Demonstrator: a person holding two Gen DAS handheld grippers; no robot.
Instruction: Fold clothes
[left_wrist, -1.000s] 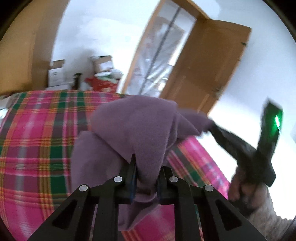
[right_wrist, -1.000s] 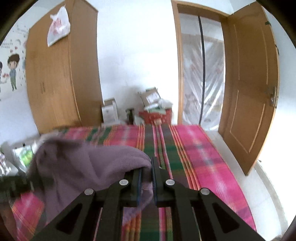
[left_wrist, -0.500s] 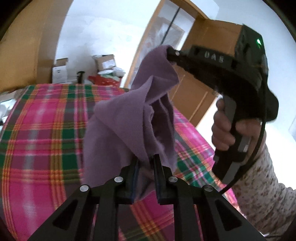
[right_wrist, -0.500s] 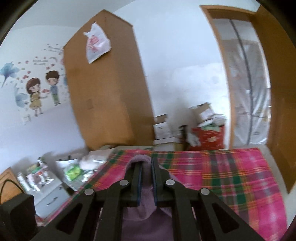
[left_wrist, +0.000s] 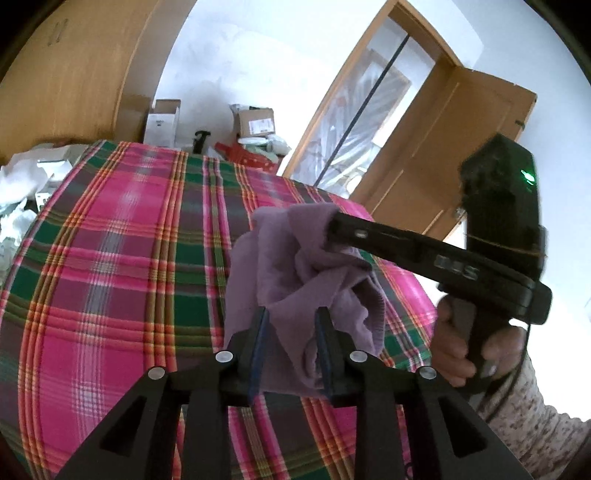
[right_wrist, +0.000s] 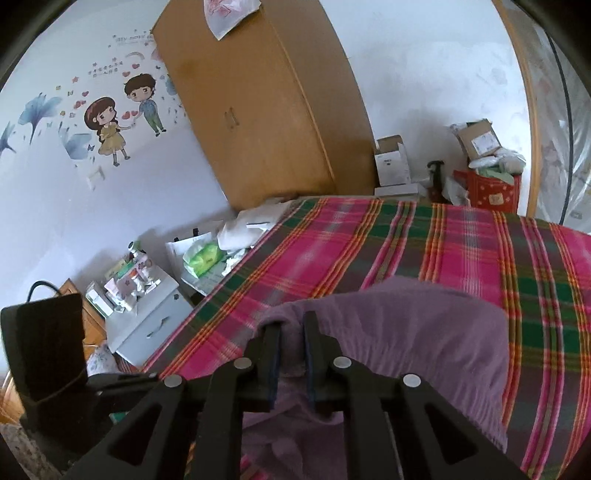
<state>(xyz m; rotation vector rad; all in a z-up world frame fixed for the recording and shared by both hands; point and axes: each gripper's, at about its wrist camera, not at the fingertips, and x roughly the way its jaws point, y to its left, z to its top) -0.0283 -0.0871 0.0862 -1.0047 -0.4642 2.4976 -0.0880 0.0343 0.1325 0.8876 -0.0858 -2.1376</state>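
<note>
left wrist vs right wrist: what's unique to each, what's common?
Left wrist only: the right gripper from outside, the hand on its grip, the open door.
Right wrist only: the cartoon wall stickers, the cluttered nightstand, the wardrobe doors.
Both: the purple garment, pinched in each view's own jaws, over the plaid bedspread.

Right gripper (left_wrist: 334, 230) tips buried in purple garment (left_wrist: 295, 273), closure not confirmable from left wrist view. Garment's lower portion cut off by frame bottom in right wrist view, behind the gripper body. Sleeve (left_wrist: 546, 432) cropped at picture edge. Bedside cabinet (right_wrist: 144, 314) clutter too small to identify. Left gripper (right_wrist: 44, 365) only partly visible
</note>
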